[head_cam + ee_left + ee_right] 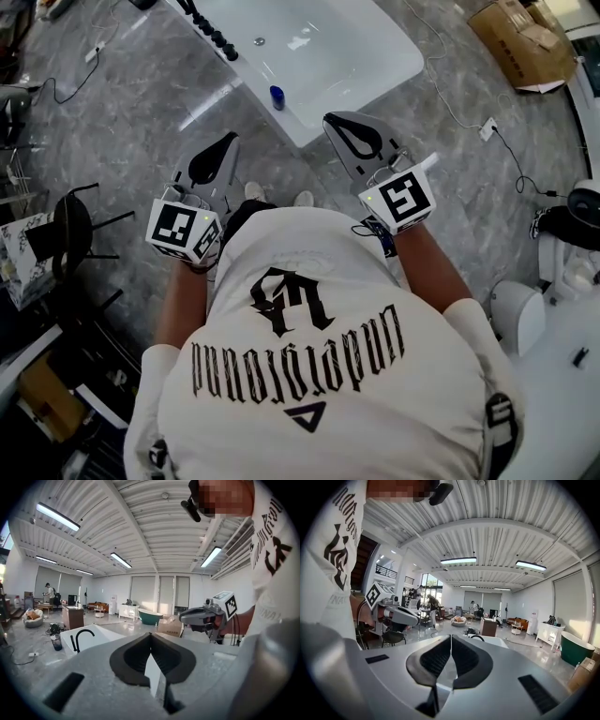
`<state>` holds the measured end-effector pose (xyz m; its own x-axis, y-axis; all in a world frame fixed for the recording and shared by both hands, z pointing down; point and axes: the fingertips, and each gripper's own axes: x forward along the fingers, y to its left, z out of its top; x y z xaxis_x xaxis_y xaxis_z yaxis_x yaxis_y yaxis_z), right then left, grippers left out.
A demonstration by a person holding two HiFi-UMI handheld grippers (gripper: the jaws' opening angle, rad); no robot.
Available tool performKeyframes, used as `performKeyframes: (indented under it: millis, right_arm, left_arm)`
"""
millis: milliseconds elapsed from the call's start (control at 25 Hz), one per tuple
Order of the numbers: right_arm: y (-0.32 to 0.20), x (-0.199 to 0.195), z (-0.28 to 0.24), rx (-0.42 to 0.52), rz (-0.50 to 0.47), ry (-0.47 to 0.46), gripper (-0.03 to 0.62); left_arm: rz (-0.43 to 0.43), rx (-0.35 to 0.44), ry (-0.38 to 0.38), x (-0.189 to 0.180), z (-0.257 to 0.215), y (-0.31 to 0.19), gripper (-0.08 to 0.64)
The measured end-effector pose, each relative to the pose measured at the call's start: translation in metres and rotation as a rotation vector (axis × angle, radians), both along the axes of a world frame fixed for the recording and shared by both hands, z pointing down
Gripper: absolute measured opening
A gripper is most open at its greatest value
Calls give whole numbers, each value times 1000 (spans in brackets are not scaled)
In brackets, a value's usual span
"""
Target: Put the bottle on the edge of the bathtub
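Left tongs (232,138): closed, the tips meeting with nothing between them, as the left gripper view (150,634) shows. They are held low in front of the person's waist and point toward the tub.
Right tongs (330,119): also closed and empty, the pads pressed tip to tip in the right gripper view (451,637). They are level with the left pair, side by side with it.
Bottle (277,97): small and blue. It sits on the near rim of the bathtub (337,103), ahead of both tongs and roughly between their lines, and well apart from each. It seems to stand upright, though it is too small to be sure.
Bathtub: white, and beyond both sets of tips. Its black faucet (211,33) is at the end farther off, to the left tongs' side.
Why the tongs are held so: with both drawn clear and gripping nothing, they likely stay back so the bottle is not nudged.
Why the bottle sits there: the flat rim gives it a seat, but that ledge is narrow, so a knock could send it into the tub or onto the floor.
Task state: judged done, as the bottle rests on the tub's edge unheld.
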<state>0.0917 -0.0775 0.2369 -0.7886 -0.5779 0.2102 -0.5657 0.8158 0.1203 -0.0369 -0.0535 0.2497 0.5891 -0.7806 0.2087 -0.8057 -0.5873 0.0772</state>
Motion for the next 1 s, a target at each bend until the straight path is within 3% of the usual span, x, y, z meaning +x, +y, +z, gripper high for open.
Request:
performKeyframes:
  millis: [440, 1000]
  right_arm:
    - [40, -35, 5, -20, 13, -18, 19]
    - [150, -113, 9, -7, 114, 28, 18]
  left_arm:
    - [34, -32, -43, -46, 15, 45, 15]
    - [142, -38, -8, -133, 23, 148, 14]
